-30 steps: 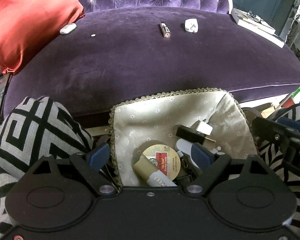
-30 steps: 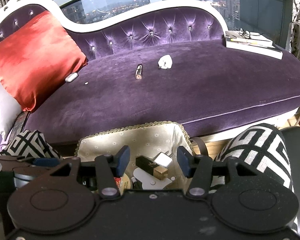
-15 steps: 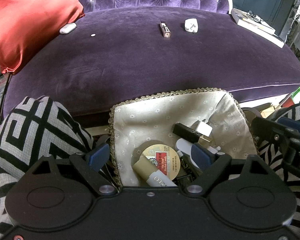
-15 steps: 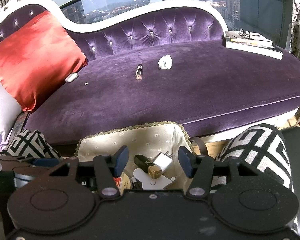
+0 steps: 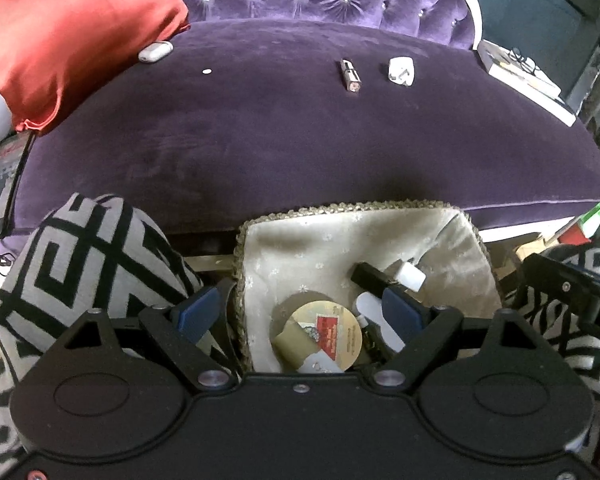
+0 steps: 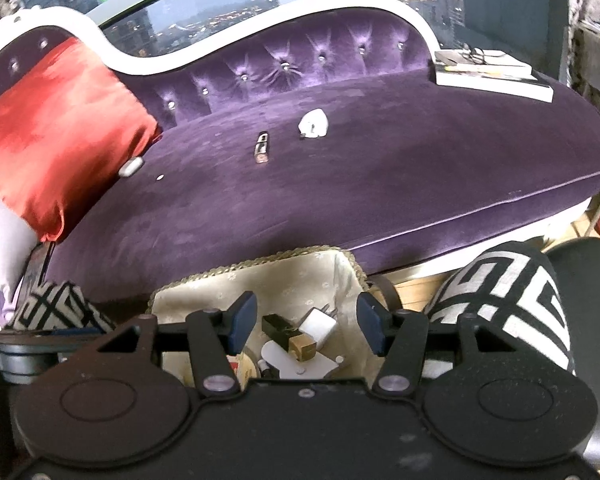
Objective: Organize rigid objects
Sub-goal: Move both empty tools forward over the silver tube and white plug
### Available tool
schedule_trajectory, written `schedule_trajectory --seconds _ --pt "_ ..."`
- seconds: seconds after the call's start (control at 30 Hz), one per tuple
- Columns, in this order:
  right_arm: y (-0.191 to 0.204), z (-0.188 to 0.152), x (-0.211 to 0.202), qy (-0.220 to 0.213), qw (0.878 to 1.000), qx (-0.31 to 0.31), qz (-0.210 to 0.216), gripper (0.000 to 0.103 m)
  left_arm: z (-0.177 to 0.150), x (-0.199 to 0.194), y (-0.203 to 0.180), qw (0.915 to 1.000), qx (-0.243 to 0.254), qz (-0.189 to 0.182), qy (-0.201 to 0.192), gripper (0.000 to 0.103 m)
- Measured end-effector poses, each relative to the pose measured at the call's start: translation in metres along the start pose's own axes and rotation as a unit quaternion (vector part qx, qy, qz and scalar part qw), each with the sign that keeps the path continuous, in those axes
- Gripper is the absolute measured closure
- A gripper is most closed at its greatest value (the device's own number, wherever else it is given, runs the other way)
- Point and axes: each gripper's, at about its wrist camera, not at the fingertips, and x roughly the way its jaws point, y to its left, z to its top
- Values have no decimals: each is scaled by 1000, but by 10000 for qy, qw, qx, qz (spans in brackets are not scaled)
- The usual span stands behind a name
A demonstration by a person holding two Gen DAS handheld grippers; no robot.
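A beige cloth-lined basket stands before a purple sofa. It holds a round tin, a black and gold lipstick, a white charger and other small items. My left gripper is open and empty, straddling the basket's left rim. My right gripper is open and empty above the basket. On the sofa seat lie a lighter, a white plug, a white earbud case and a small white disc.
A red cushion leans at the sofa's left end. Books with glasses lie at its right end. Black and white patterned cushions flank the basket. A magazine lies at far left.
The lipstick has dropped from between my right gripper's fingers and settled in the basket. The right jaws have opened wider. The left gripper has hardly moved.
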Motion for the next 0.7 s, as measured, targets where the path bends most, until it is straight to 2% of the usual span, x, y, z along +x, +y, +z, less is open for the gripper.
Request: schedule_trajectory --seconds 0.13,0.37,0.7 --pt "-3 11 3 59 10000 50 22 48 14 2 0 10000 -16 -54 53 18" --pt "1 37 11 -264 9982 -460 -294 48 54 12 -7 9999 153 -9 -53 18" --pt "-7 82 58 -320 9963 -519 -599 48 108 46 -25 9987 443 166 -165 18"
